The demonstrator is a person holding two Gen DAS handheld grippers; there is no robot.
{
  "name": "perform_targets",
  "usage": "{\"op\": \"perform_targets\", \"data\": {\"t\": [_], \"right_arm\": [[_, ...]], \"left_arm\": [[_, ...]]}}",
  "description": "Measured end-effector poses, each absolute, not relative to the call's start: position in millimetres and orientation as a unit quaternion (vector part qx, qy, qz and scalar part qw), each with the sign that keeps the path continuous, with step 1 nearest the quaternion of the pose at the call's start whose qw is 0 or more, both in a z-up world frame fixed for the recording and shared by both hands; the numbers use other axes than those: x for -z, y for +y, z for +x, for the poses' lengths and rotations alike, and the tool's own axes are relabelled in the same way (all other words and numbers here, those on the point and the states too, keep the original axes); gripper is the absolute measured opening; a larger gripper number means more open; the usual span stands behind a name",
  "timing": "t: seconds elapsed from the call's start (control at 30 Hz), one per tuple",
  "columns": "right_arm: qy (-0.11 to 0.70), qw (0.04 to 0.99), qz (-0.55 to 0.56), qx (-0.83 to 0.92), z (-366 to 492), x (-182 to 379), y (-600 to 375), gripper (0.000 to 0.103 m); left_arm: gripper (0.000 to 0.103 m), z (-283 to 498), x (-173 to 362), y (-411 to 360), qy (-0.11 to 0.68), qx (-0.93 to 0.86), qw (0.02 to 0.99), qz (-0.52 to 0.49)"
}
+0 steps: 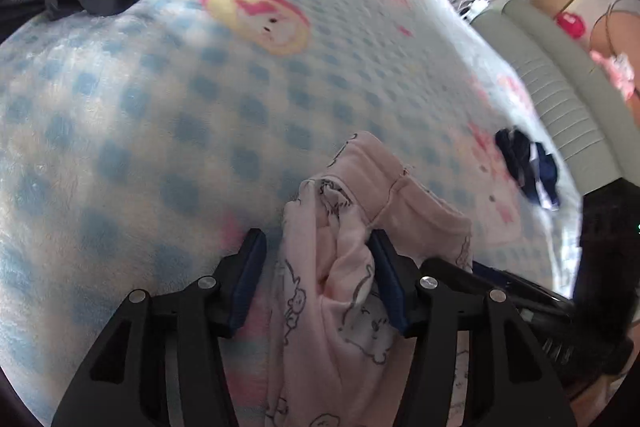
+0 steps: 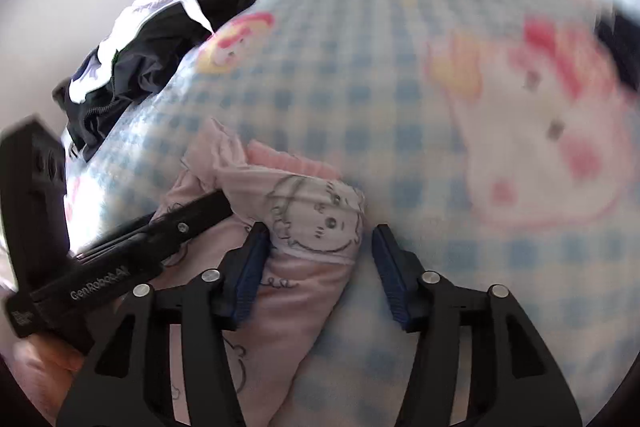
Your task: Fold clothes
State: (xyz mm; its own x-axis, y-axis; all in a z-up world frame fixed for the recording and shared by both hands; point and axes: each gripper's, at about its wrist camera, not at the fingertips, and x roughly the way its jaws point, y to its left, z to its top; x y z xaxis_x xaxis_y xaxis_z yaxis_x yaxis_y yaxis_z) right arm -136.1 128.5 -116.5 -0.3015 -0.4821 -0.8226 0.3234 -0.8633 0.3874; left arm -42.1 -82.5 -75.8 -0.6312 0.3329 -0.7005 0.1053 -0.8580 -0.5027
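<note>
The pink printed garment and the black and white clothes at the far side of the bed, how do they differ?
The pink printed garment is pale with line-drawn cartoon figures; the black and white clothes are dark with plain white patches. The pink garment lies bunched between the open fingers of both hand-held grippers, left and right; the black and white clothes sit heaped, apart from either. Both rest unfolded on the blue checked blanket.

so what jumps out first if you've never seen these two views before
The pale pink garment printed with little cartoon bears, bunched between the open fingers of the left gripper, sits low in the left wrist view. Under it spreads a blue-checked blanket with big pink and yellow cartoon faces. A black and white clothes pile lies at its far left edge in the right wrist view.
</note>
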Motion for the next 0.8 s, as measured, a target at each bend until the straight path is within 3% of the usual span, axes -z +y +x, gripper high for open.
{"op": "perform_targets", "data": {"t": [0.23, 0.33, 0.43, 0.57, 0.8], "right_arm": [[-0.114, 0.28, 0.493, 0.816, -111, 63, 150, 0.054], [-0.09, 0.294, 0.514, 0.801, -98, 78, 142, 0.054], [-0.056, 0.249, 0.497, 0.829, -87, 101, 148, 0.052], [-0.099, 0.247, 0.493, 0.828, -76, 94, 166, 0.053], [-0.124, 0.315, 0.533, 0.775, -47, 97, 158, 0.053]], "left_arm": [[0.054, 6, 76, -99, -0.335, -0.855, 0.092, -0.385], [0.054, 23, 92, -95, -0.283, -0.862, 0.03, -0.419], [0.046, 39, 90, -117, -0.344, -0.852, 0.011, -0.393], [0.05, 59, 77, -117, -0.386, -0.841, 0.058, -0.376], [0.057, 66, 109, -96, -0.425, -0.792, 0.096, -0.427]]}}
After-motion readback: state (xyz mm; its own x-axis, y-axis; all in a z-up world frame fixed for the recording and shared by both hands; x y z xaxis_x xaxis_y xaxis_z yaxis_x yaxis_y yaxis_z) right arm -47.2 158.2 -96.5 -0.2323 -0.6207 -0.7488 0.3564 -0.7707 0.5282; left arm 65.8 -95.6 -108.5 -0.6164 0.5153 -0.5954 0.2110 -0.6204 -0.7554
